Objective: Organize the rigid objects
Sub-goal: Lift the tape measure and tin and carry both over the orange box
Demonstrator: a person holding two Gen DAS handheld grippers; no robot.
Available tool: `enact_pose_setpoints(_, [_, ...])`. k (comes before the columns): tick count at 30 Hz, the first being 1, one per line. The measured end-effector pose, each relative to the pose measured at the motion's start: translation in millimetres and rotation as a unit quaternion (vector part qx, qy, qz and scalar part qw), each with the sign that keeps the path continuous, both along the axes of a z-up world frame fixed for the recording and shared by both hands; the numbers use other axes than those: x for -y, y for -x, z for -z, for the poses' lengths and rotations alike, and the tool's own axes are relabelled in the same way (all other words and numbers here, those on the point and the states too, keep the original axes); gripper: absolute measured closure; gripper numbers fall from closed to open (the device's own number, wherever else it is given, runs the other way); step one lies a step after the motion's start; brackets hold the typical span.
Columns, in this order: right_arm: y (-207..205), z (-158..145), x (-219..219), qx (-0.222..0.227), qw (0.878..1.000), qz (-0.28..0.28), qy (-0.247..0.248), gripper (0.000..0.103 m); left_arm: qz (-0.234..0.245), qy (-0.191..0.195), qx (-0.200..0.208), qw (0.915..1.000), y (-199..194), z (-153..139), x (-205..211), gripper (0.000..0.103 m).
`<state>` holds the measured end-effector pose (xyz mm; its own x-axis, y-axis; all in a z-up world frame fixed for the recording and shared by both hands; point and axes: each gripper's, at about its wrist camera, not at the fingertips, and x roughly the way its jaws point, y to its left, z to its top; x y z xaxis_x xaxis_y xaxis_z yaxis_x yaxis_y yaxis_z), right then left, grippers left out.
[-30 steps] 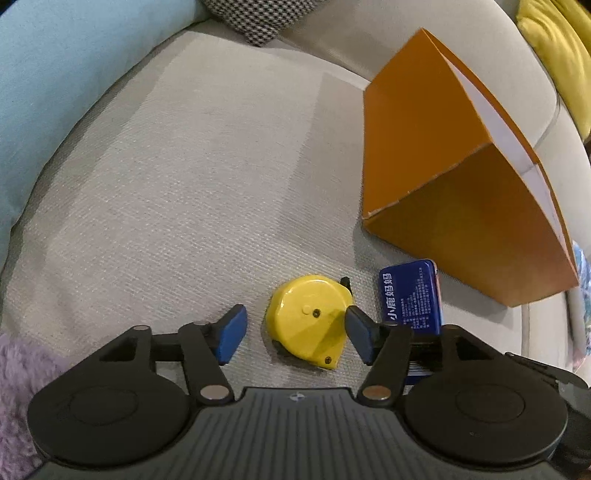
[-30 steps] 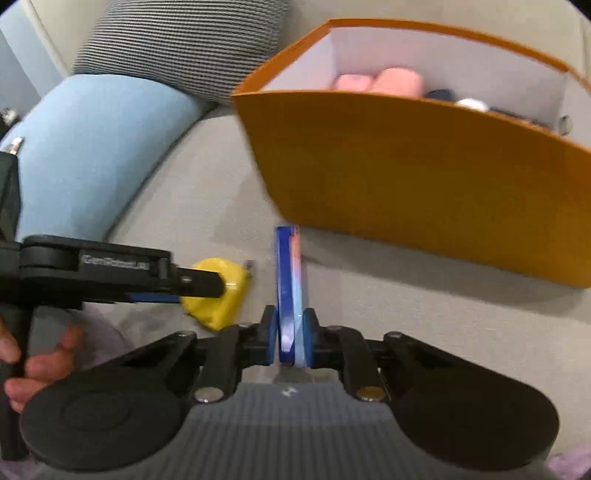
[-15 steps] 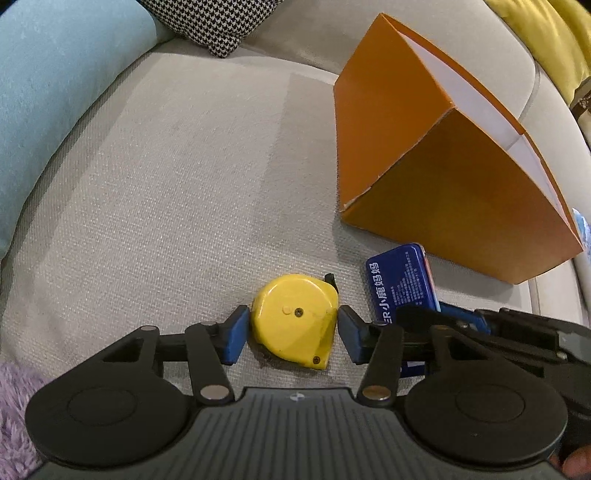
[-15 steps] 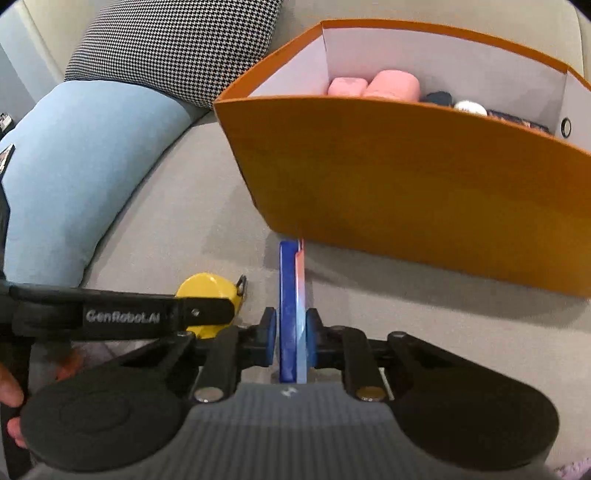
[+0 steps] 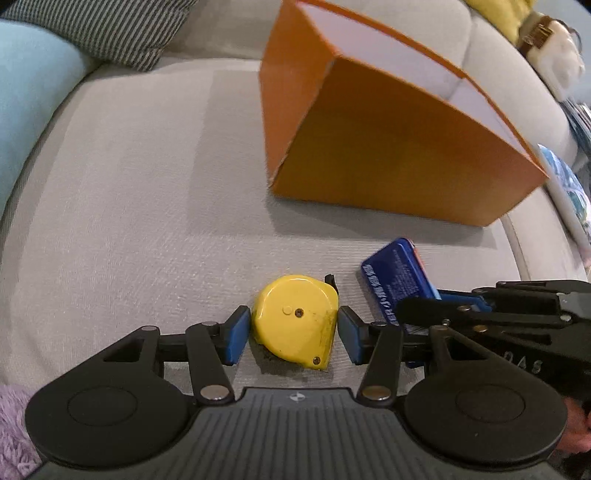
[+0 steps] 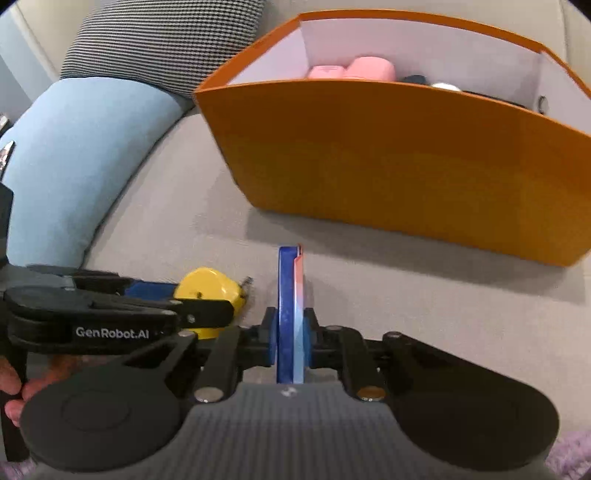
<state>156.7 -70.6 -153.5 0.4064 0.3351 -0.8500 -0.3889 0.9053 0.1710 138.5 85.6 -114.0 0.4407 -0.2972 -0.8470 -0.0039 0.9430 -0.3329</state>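
Note:
A yellow tape measure (image 5: 295, 321) lies on the grey sofa seat between the blue pads of my left gripper (image 5: 293, 334); the jaws stand close on both sides, with a slim gap at the right pad. It also shows in the right wrist view (image 6: 208, 291). My right gripper (image 6: 291, 341) is shut on a flat blue box (image 6: 290, 306) held on edge above the seat; the box shows in the left wrist view (image 5: 397, 284) too. An orange box (image 6: 388, 162) stands open behind, with pink items (image 6: 351, 68) and other small things inside.
A light blue cushion (image 6: 74, 158) and a checked cushion (image 6: 159, 40) lie at the left and back. A purple fluffy cloth (image 5: 13, 428) is at the near left. A yellow cushion (image 5: 506, 14) and printed papers (image 5: 569, 184) are at the right.
My left gripper has moved forward around the tape measure and its jaws have closed in on it. My right gripper has lifted the blue box a little and come closer to the orange box.

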Motion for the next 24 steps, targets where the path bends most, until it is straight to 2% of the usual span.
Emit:
enact_pose_setpoints(4, [6.6, -11.5, 19.8, 0.003, 1.000, 0.015, -0.017, 0.089, 0.011, -0.003, 0.013, 0.9998, 9.1, -13.1, 8.7, 0.044])
enact_pose_setpoints(7, [9.7, -25.3, 29.1, 0.009, 0.999, 0.021, -0.026, 0.089, 0.011, 0.010, 0.019, 0.9997, 12.6, -25.4, 11.6, 0.044])
enact_pose_setpoints(13, [13.2, -56.4, 44.9, 0.031, 0.999, 0.007, -0.039, 0.089, 0.019, 0.027, 0.050, 0.9982, 10.8, -70.5, 17.3, 0.044])
enact_pose_setpoints(19, [6.4, -102.5, 58.2, 0.070, 0.997, -0.033, -0.028, 0.089, 0.047, 0.031, 0.072, 0.9958, -20.9, -119.8, 21.8, 0.044])
enact_pose_setpoints(24, [-22.3, -148.8, 65.0, 0.109, 0.992, -0.064, -0.014, 0.089, 0.071, 0.020, 0.097, 0.9925, -59.4, -156.0, 24.6, 0.044])
